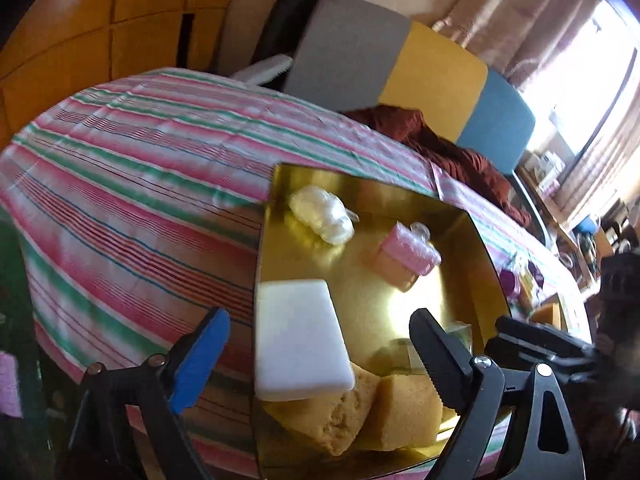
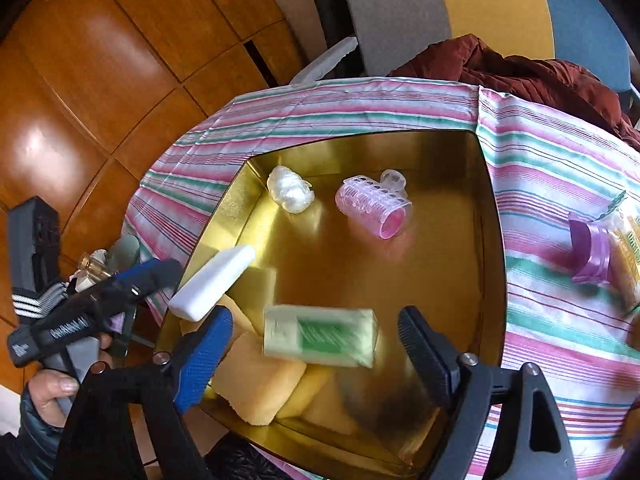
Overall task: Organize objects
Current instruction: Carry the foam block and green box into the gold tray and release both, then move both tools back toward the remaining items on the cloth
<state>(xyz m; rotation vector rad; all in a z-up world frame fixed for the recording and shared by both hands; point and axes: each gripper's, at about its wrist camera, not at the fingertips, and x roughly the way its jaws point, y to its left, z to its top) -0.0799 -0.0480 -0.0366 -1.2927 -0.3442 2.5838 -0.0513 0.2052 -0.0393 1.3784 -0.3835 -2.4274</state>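
Two grippers, left gripper [image 1: 316, 364] and right gripper [image 2: 316, 354], both spread wide, gripping nothing, above gold tin [image 2: 490, 240]. Only right view shows green-white box [image 2: 320, 336] between jaws, untouched, blurred; pink hair roller [image 2: 374, 206] in tin.

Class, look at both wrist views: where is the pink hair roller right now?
The pink hair roller lies inside the gold tin, toward its far right corner, beside the white plastic bundle; the left wrist view shows it too.

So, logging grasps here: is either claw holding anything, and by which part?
Nothing held. Left claw and right claw are open; the green box shows between the right one's fingers, untouched.
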